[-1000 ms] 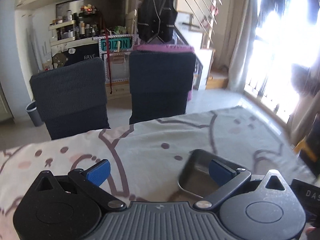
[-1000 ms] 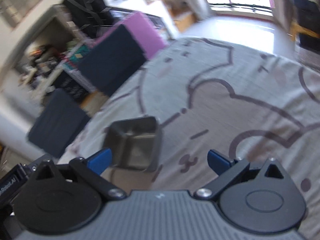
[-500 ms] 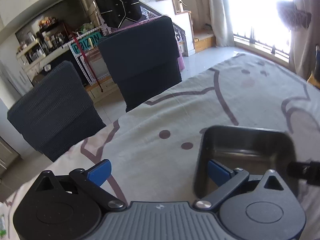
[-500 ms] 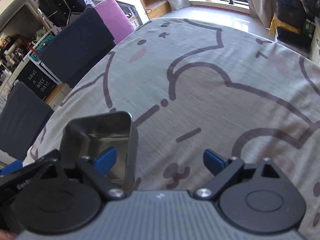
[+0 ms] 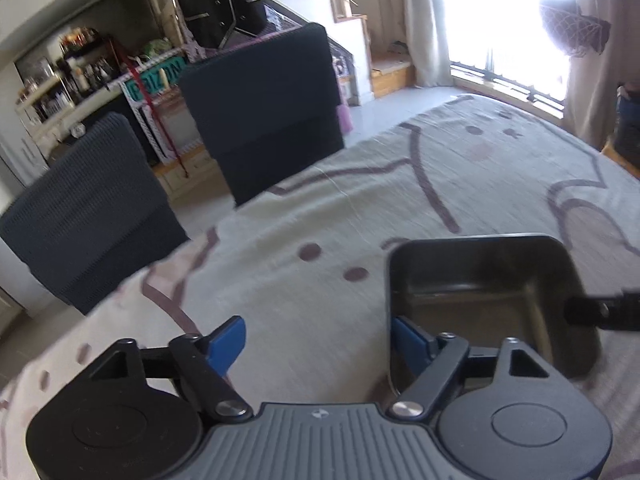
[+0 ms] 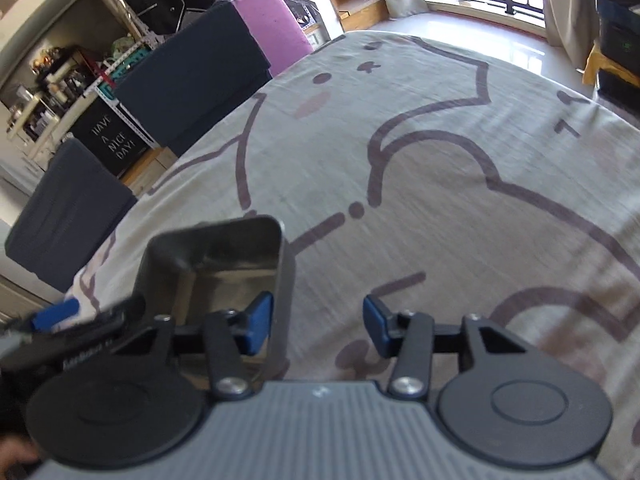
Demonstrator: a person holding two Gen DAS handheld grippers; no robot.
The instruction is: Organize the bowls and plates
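A square metal bowl (image 5: 484, 280) stands on the table, between my two grippers. My left gripper (image 5: 316, 340) is open; its right finger is inside the bowl and the bowl's left wall stands between the jaws. In the right wrist view the same bowl (image 6: 224, 256) is at the lower left. My right gripper (image 6: 316, 324) is open; its left finger is inside the bowl and the bowl's right wall stands between the jaws. Neither gripper is closed on the wall. The right gripper's finger shows as a black bar in the left view (image 5: 600, 312).
A cartoon-print tablecloth (image 6: 440, 160) covers the table. Two dark chairs (image 5: 264, 112) (image 5: 84, 216) stand at the far edge, with a pink chair (image 6: 272, 40) beyond. Shelves and a window lie behind.
Both grippers have moved in on the bowl from either side, and each now straddles one wall. The right gripper's jaws have narrowed somewhat but remain apart.
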